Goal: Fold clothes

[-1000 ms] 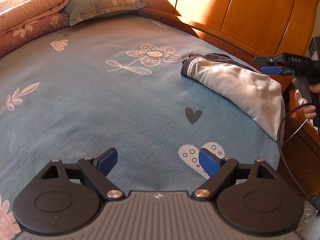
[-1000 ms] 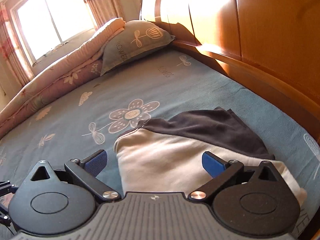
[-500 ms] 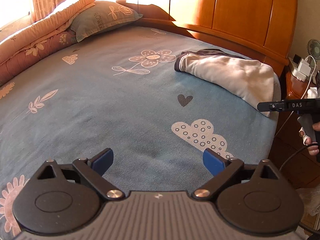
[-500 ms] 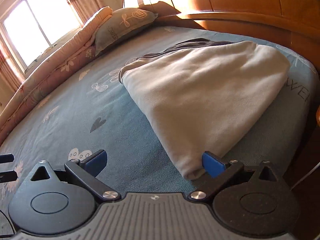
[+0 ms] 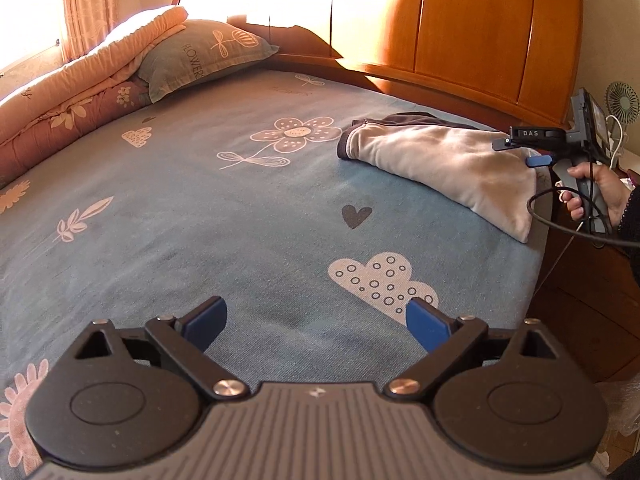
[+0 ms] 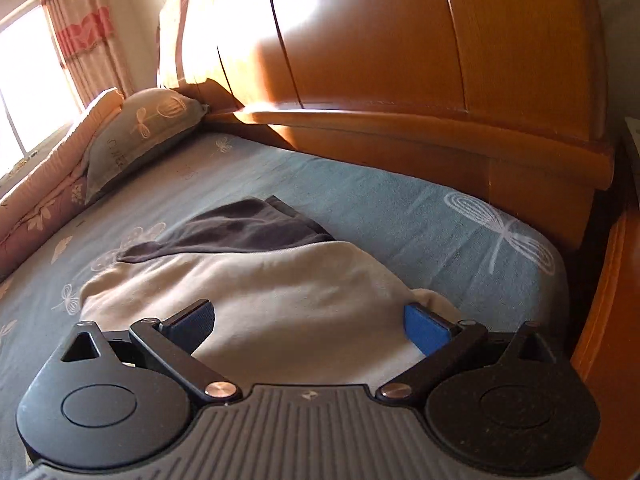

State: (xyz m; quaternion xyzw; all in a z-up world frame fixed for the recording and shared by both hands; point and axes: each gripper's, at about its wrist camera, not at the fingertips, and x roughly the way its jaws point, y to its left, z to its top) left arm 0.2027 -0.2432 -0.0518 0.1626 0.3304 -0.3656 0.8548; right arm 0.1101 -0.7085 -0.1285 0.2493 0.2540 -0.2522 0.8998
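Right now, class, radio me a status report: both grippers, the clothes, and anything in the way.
Left gripper open over bare sheet. Right gripper open, low over the cream garment. Dark garment underneath. Nothing in the way.

One bed, under one blue patterned sheet (image 5: 200,220). One folded garment (image 5: 440,160), cream over a dark layer, possibly two pieces stacked; the fold hides the join. One pillow (image 5: 200,56). One rolled quilt (image 5: 72,80). One wooden headboard (image 5: 460,20). One curtain (image 6: 84,28). Two handheld grippers: the left gripper (image 5: 316,320) and the right gripper (image 6: 308,324). One hand (image 5: 596,192). One small fan (image 5: 622,102).
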